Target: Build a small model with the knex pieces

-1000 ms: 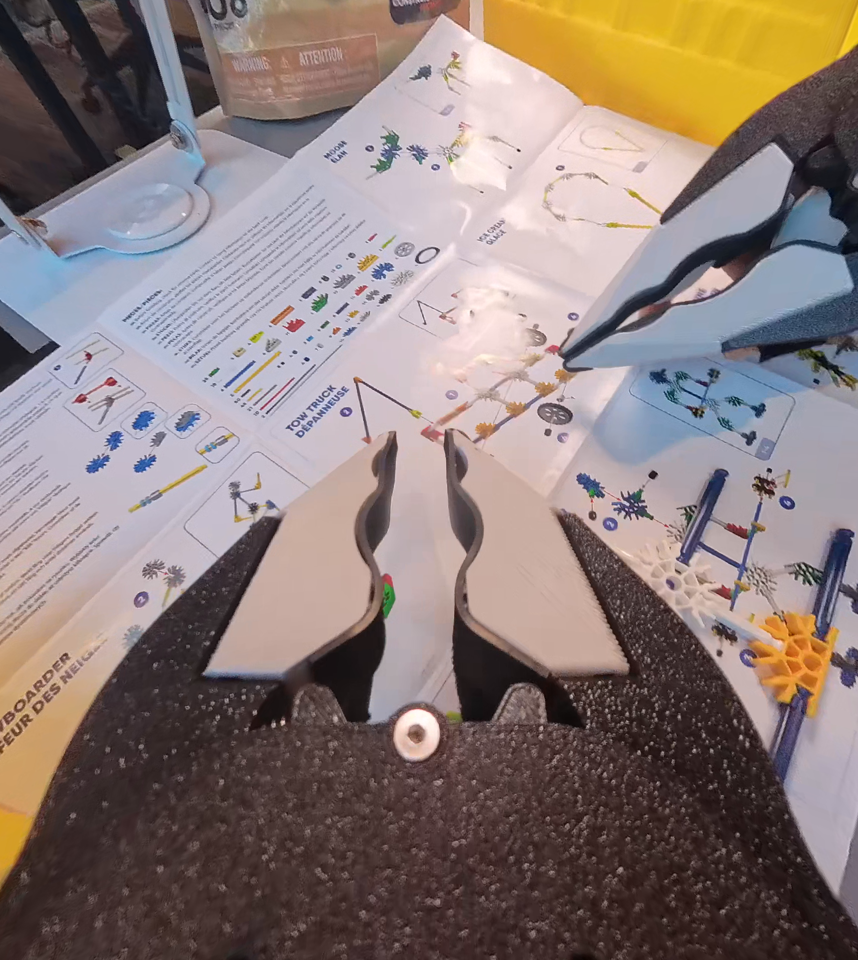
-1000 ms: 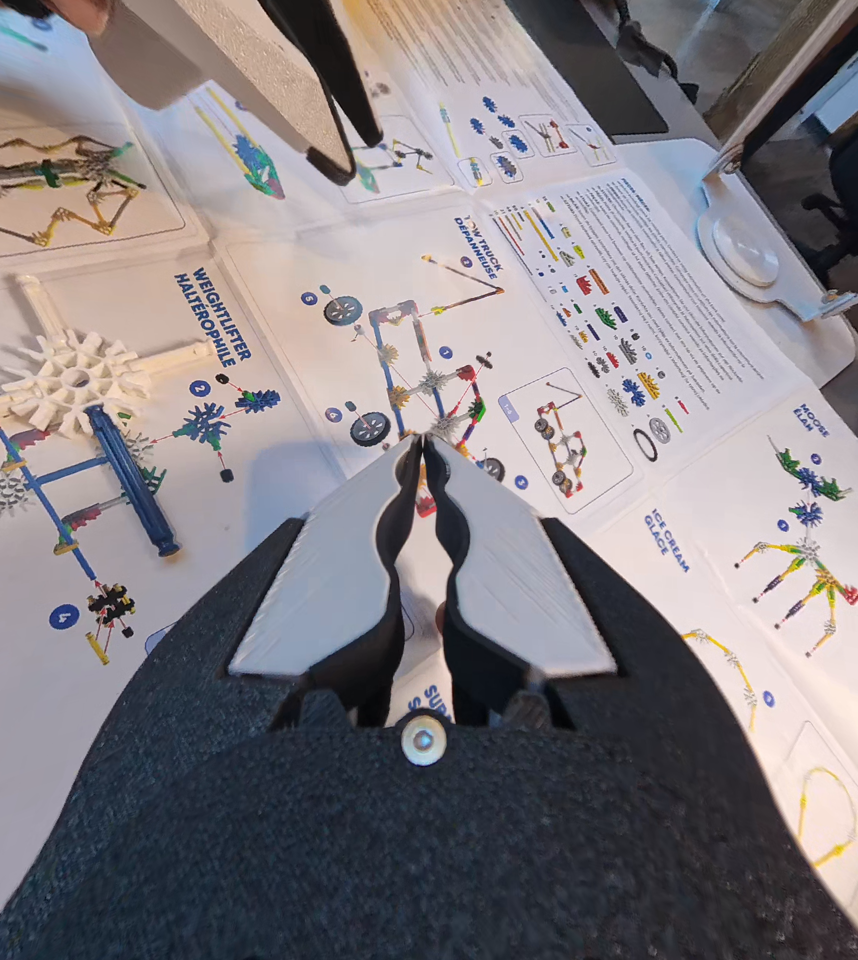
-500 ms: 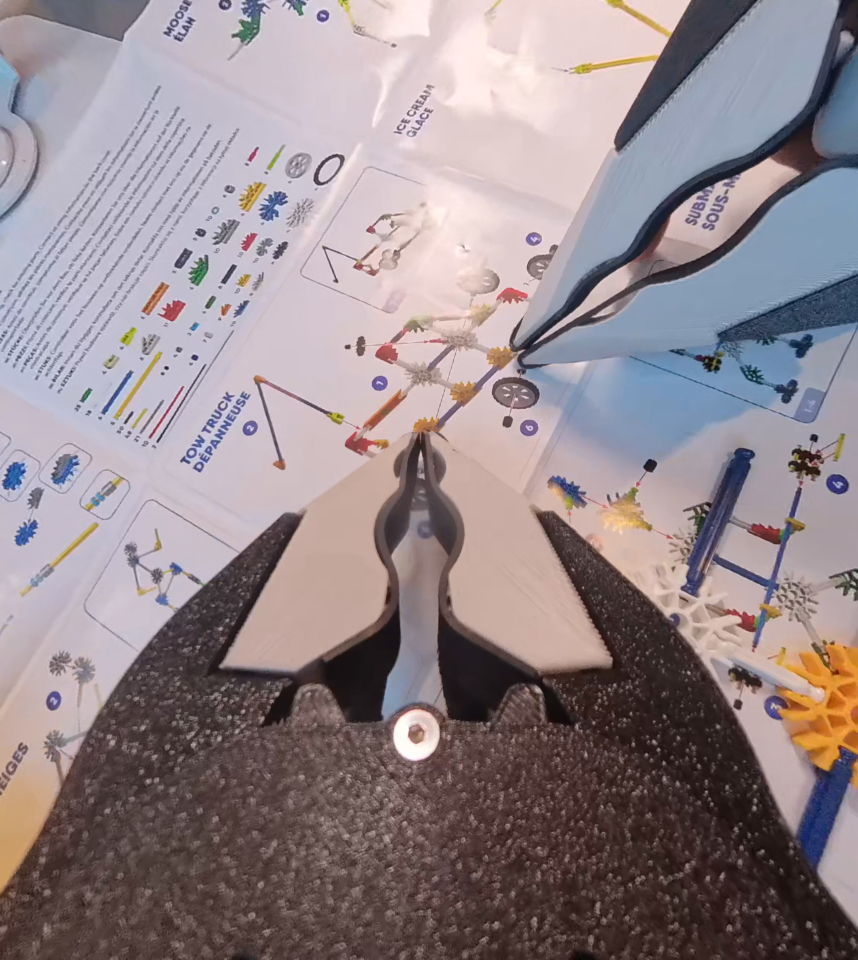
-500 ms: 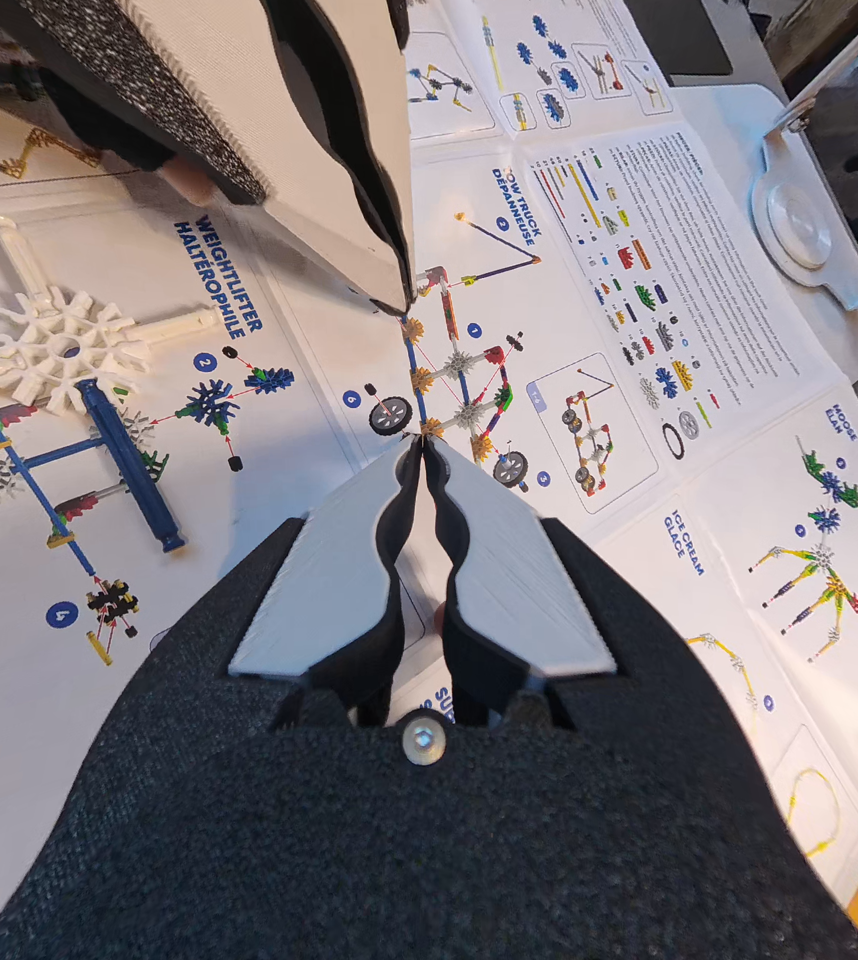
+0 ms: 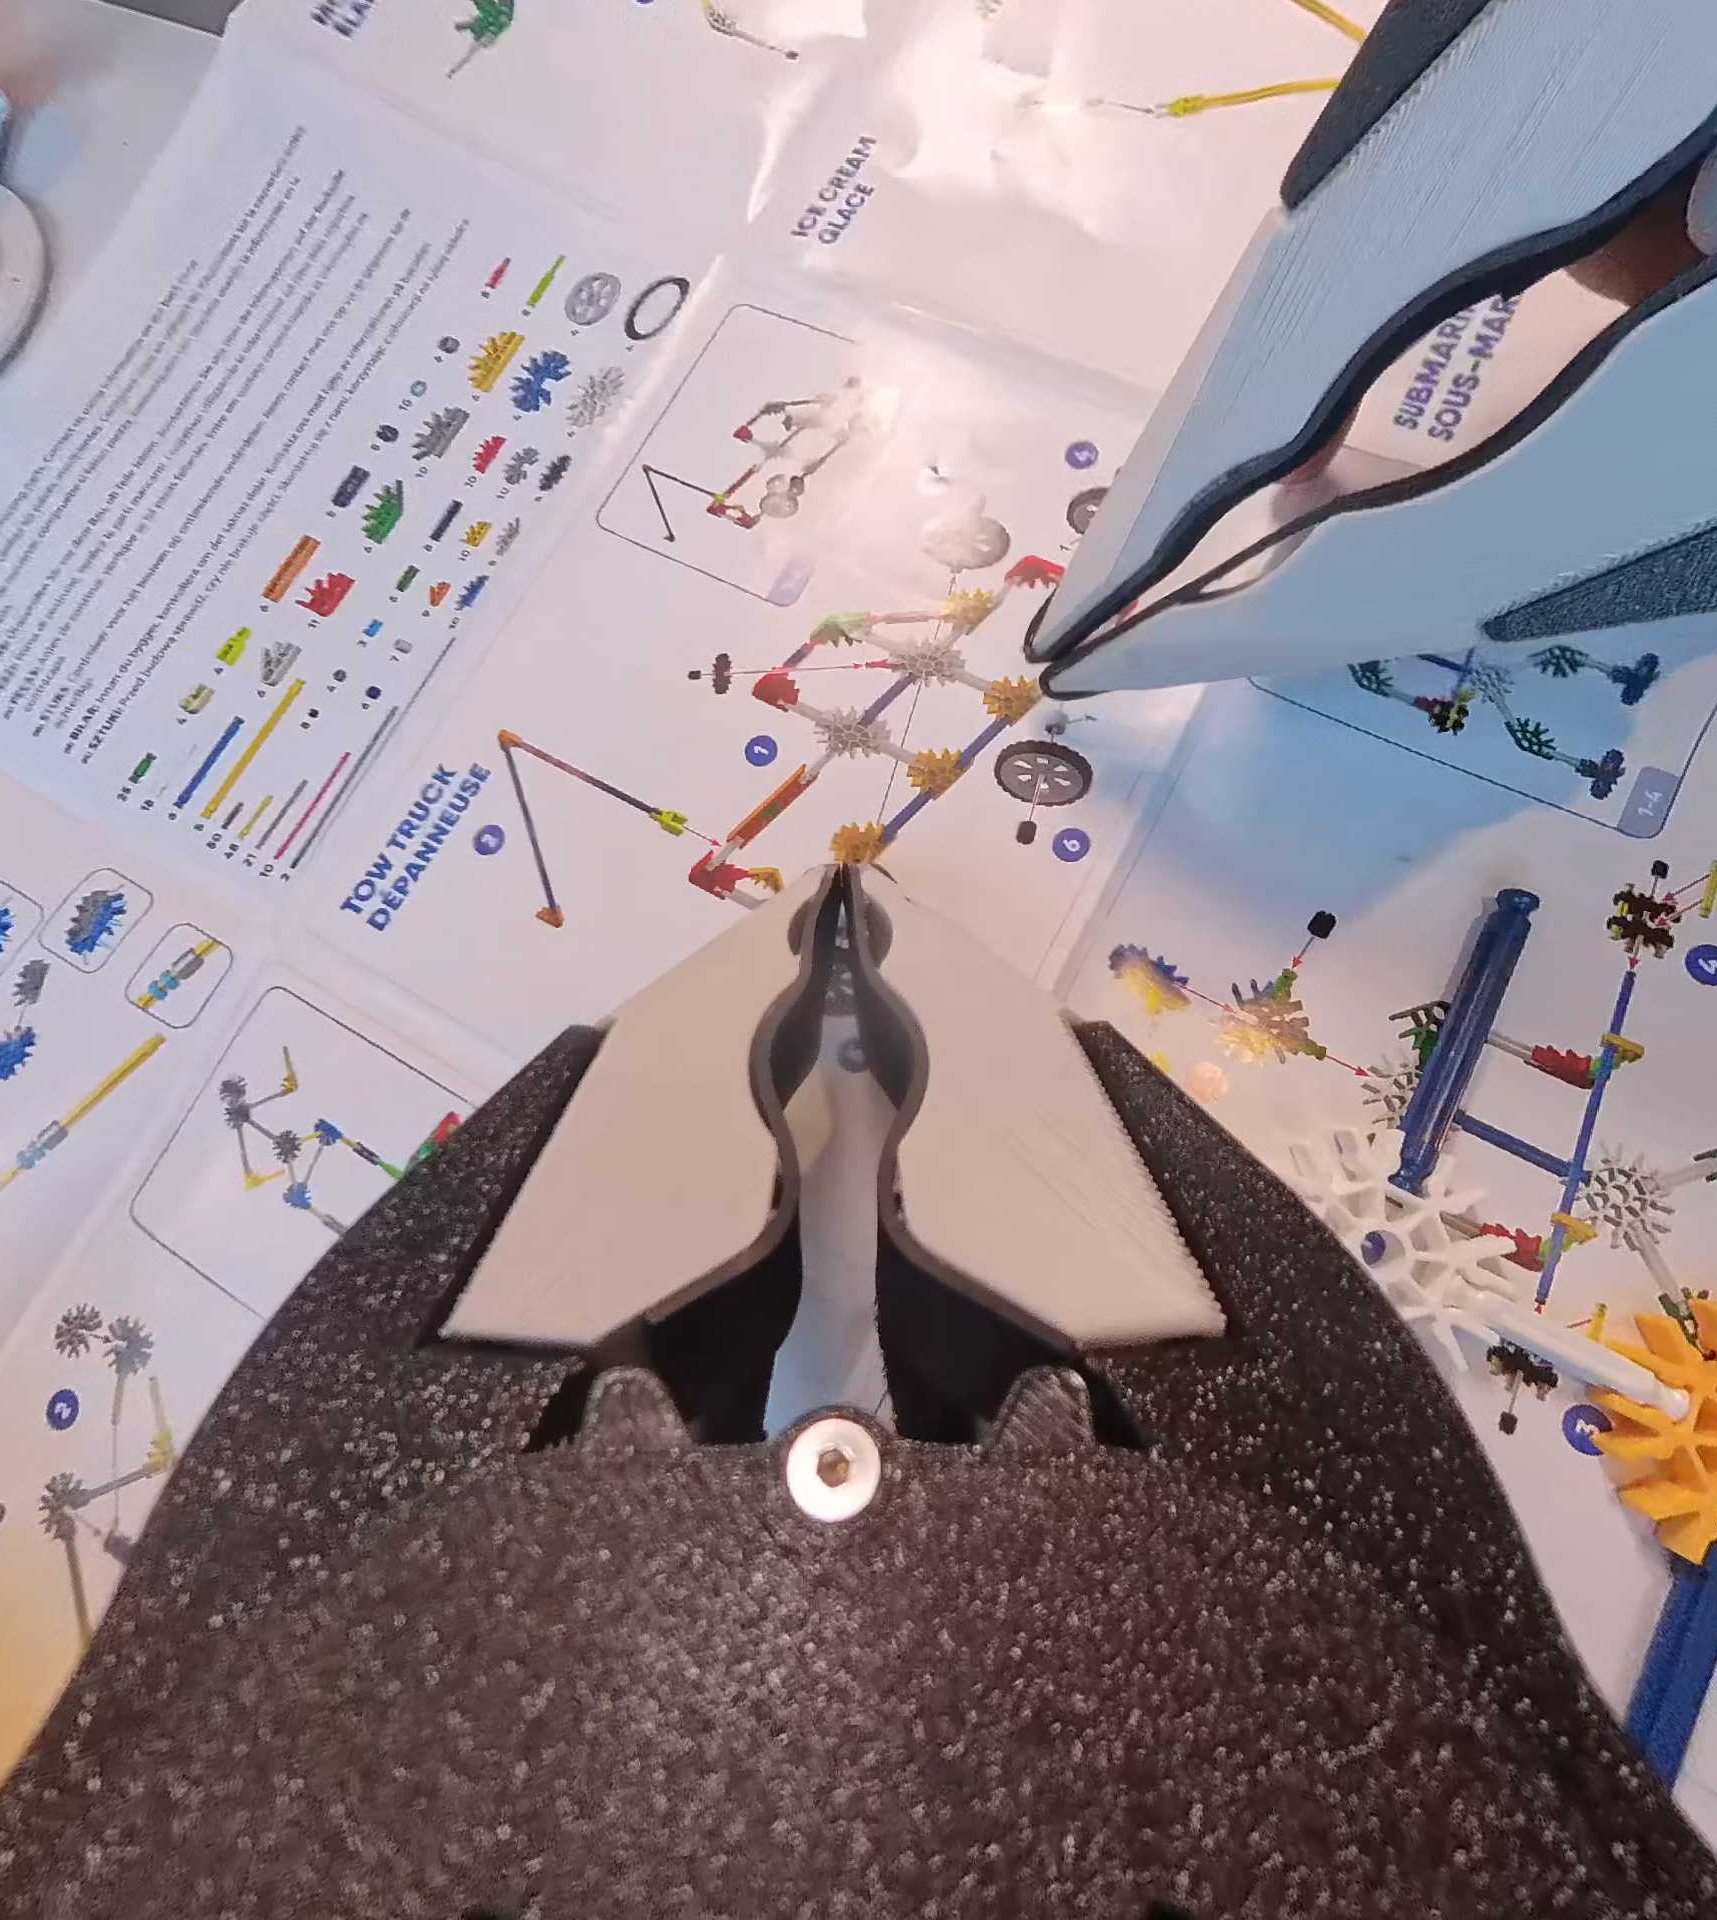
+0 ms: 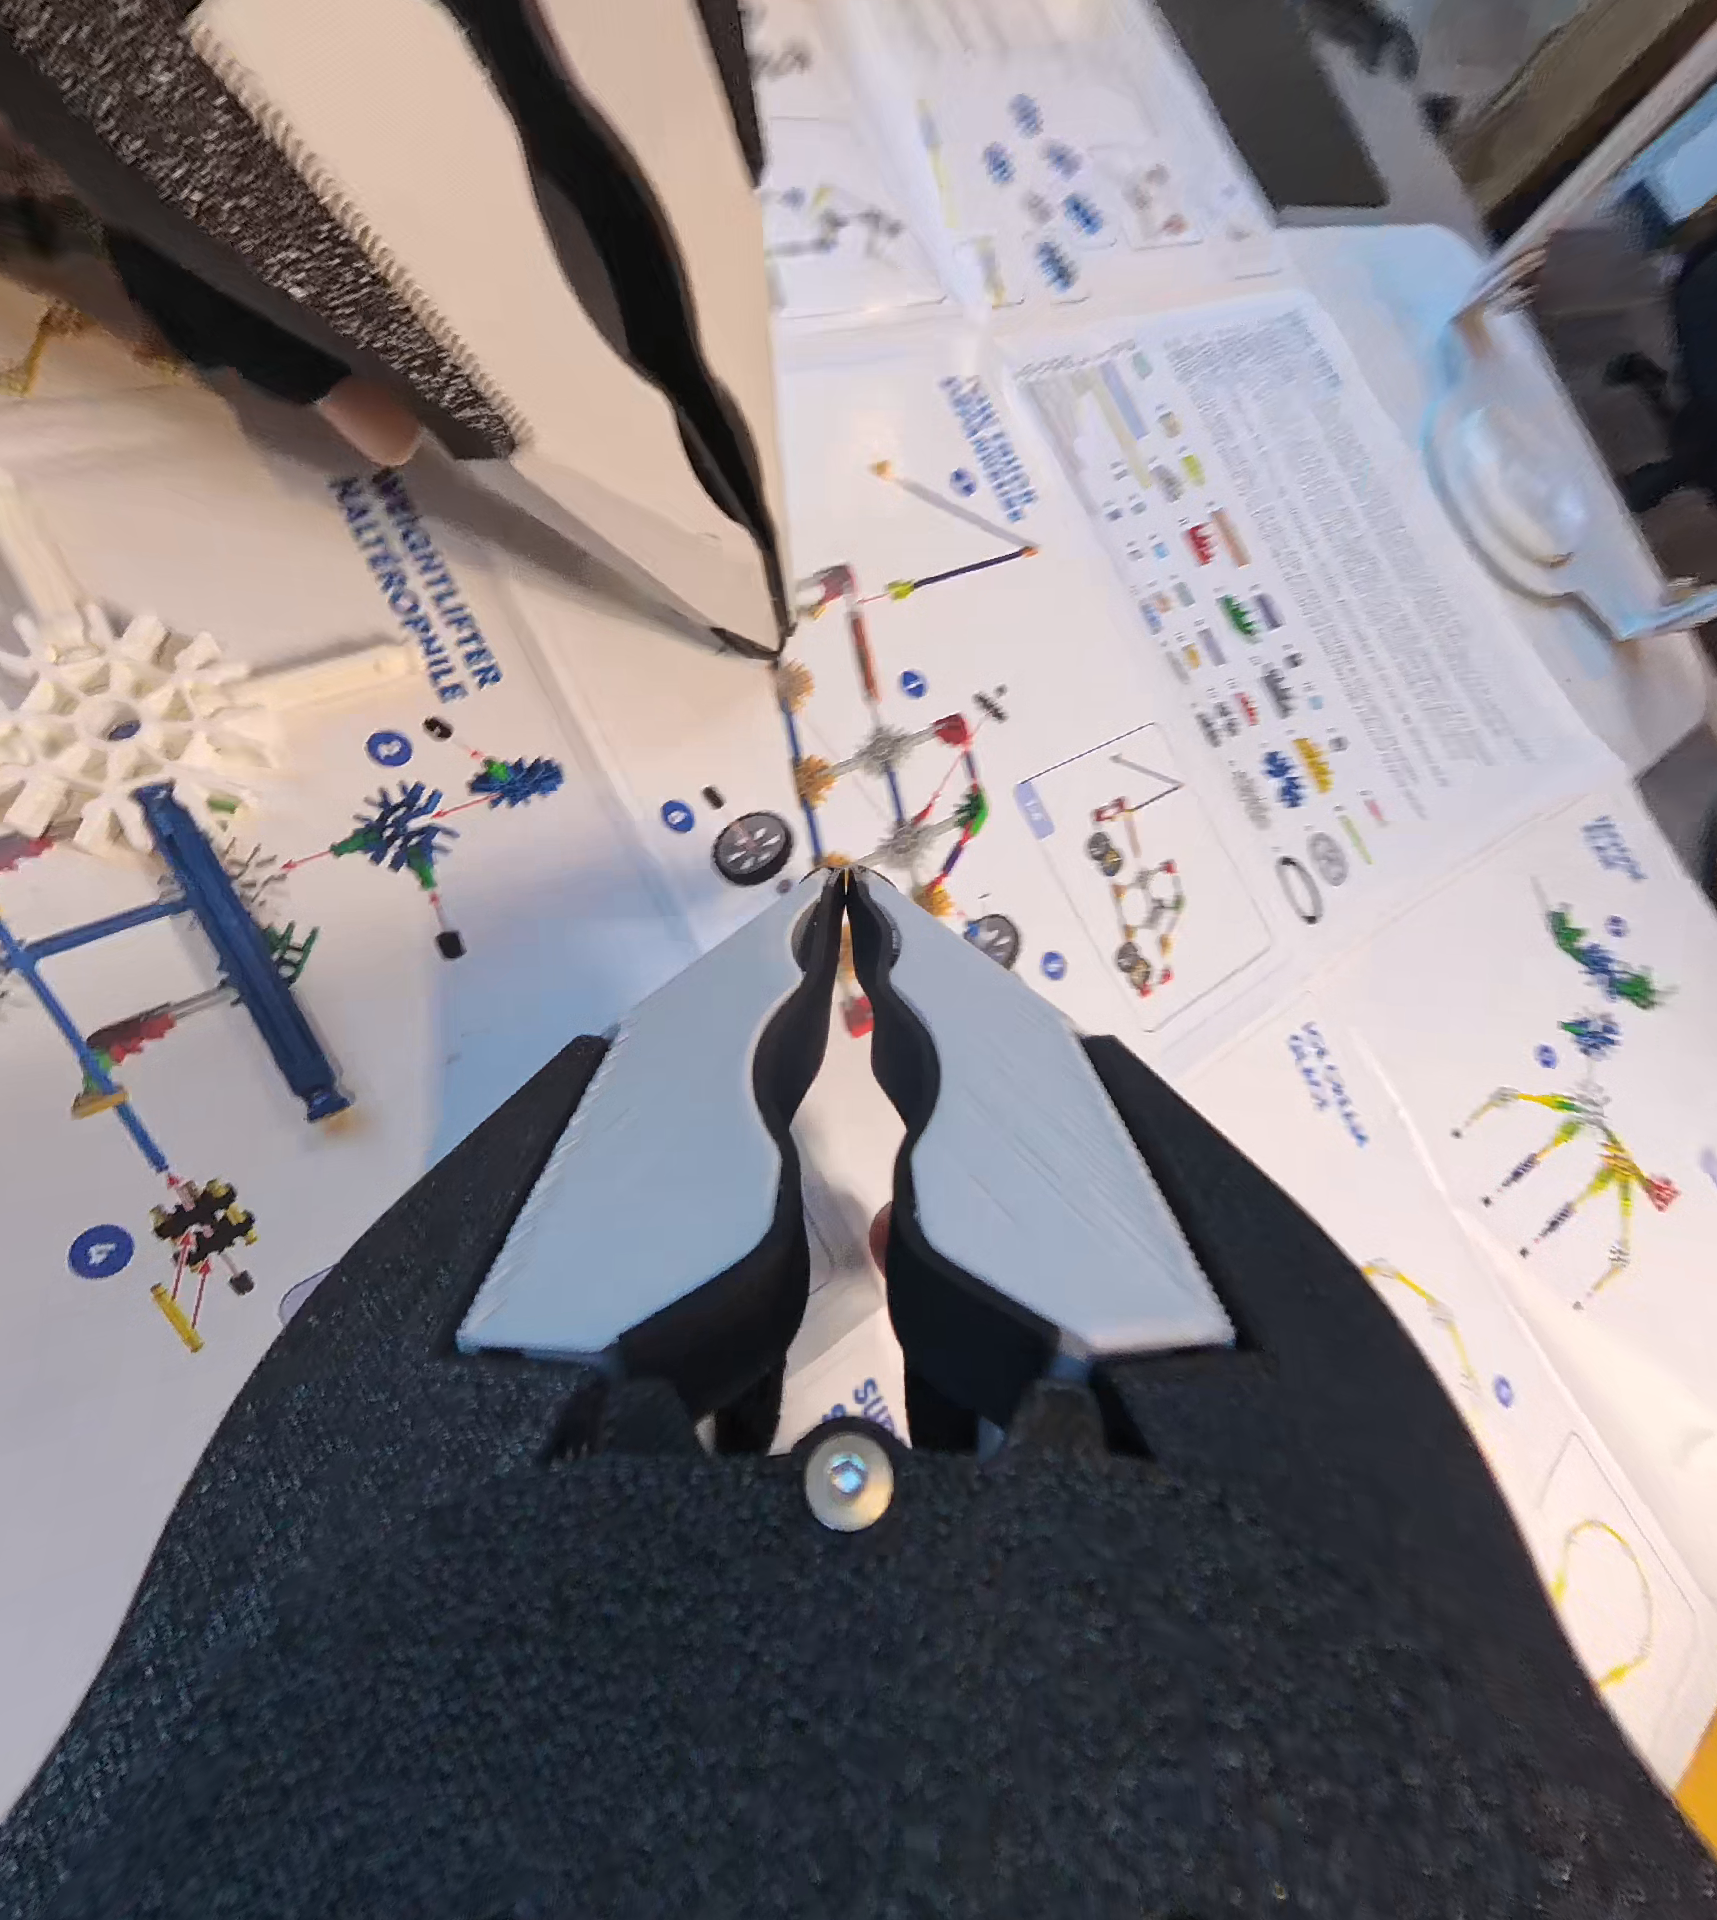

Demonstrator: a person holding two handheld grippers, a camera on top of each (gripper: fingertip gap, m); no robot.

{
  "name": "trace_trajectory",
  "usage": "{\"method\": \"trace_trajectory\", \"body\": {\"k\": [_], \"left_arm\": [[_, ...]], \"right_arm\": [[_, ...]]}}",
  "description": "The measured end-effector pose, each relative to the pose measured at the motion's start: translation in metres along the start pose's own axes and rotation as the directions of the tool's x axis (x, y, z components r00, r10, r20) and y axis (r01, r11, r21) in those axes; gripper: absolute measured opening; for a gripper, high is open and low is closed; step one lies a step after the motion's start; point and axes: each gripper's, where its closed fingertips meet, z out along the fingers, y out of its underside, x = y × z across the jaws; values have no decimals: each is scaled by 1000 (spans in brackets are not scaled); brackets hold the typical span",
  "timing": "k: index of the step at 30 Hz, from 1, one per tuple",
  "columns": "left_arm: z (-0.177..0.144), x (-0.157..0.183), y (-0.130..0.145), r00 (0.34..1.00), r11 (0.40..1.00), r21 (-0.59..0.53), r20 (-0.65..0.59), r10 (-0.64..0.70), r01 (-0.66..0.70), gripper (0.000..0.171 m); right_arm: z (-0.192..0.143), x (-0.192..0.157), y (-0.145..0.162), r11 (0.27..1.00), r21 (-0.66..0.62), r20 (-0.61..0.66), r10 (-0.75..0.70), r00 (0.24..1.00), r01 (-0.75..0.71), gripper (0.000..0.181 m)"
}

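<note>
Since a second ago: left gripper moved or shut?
Yes. The left gripper has advanced over the instruction sheet toward its printed truck diagram, and its jaws, slightly apart before, now meet.

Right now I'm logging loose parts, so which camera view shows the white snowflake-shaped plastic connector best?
The right wrist view: the white snowflake-shaped plastic connector lies whole on the printed instruction sheet, its spokes and attached white rods clear. In the left wrist view the connector sits at the frame's right, smaller, partly overlapped by a blue rod.
</note>
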Motion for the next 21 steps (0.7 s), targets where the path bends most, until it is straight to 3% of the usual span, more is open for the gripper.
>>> {"method": "trace_trajectory", "body": {"k": [2,6,9,12,16,19,21], "left_arm": [[-14,-6,-15,1000,995,99,17,-25,24,0],[-70,-32,-42,986,935,334,71,-153,121,2],[-122,-55,-41,966,893,430,146,-214,133,10],[-194,-80,-31,927,851,516,261,-269,101,16],[-314,-128,16,781,821,566,482,-398,69,19],[-400,-170,80,609,846,516,630,-482,136,22],[-440,-195,125,522,844,480,670,-528,237,22]], "right_arm": [[-11,15,-10,996,70,-58,53,997,-48,0],[-48,55,-32,939,276,-141,250,958,-204,1],[-77,77,-37,887,378,-180,351,919,-264,9],[-105,84,-40,839,456,-180,413,892,-297,18],[-128,69,-34,785,517,-111,457,882,-342,22],[-125,52,-25,776,505,-42,458,888,-377,22],[-120,43,-22,783,489,-6,443,897,-384,22]]}}
